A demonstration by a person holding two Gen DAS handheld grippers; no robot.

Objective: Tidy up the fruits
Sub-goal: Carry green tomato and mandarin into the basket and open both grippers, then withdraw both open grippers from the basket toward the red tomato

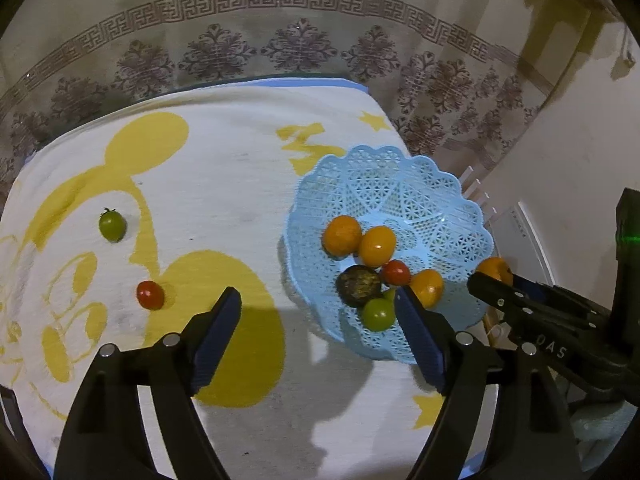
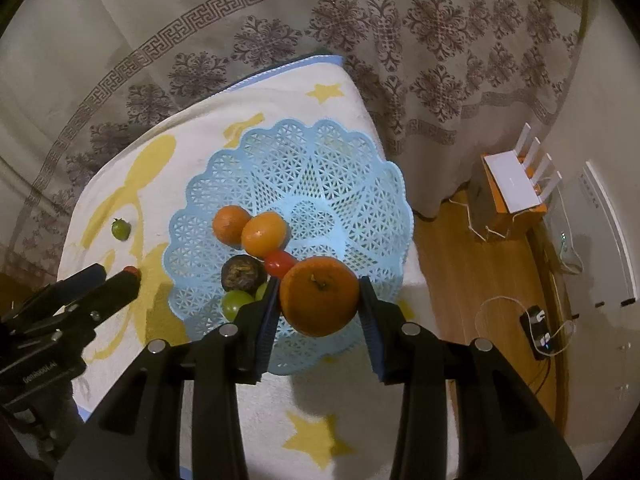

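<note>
Clamping orange (image 2: 319,296) btwn right jaws, over basket (image 2: 360,184)

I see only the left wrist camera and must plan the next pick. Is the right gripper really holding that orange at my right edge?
Observer: Yes. In the right wrist view the right gripper is shut on the orange, with both pads pressing its sides.
Operator: Is it over the basket?
Observer: It appears so, over the near part of the blue basket, beside the red tomato.
Operator: What is beside the table?
Observer: A white router stands on an orange box on the wooden floor.
</note>
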